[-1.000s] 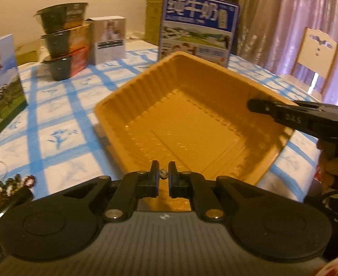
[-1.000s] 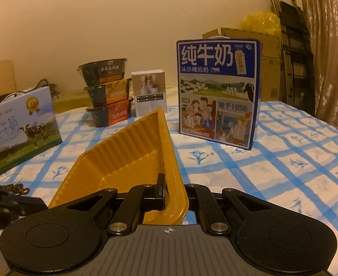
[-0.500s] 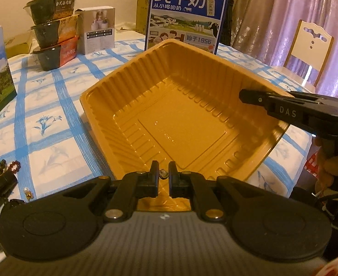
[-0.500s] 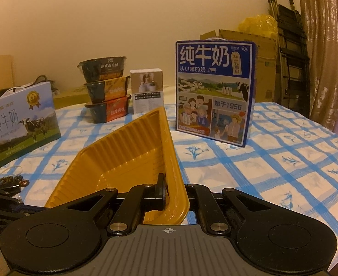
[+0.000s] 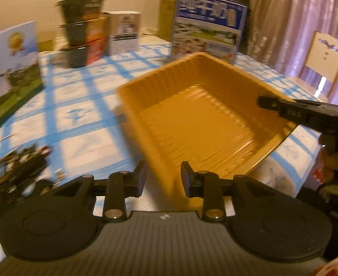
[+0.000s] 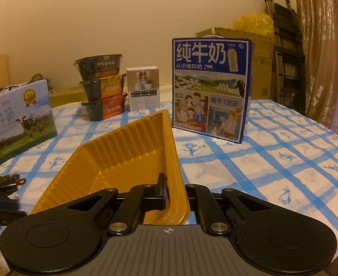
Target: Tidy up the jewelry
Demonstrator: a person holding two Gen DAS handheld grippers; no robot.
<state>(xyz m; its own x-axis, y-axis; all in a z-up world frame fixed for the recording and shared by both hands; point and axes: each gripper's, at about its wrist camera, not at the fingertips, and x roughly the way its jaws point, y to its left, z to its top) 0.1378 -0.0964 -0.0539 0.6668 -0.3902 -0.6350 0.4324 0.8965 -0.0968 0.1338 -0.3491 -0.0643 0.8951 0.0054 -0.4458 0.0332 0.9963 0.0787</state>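
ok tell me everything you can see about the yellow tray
The yellow tray is a shallow rectangular dish of thin, glossy plastic, with ribbed sloping walls, a flat base edged with small ridges and a rolled rim. Nothing shows inside it. It sits on the blue-checked tablecloth, in front of the blue milk carton. The right gripper is shut on its near right wall, one finger inside and one outside. The left gripper, jaws just opened, is at its near left corner, gripping nothing.

L hand-held gripper [image 5: 162, 176]: jaws just opening, empty | R hand-held gripper [image 6: 177, 192]: clamped, tilted down
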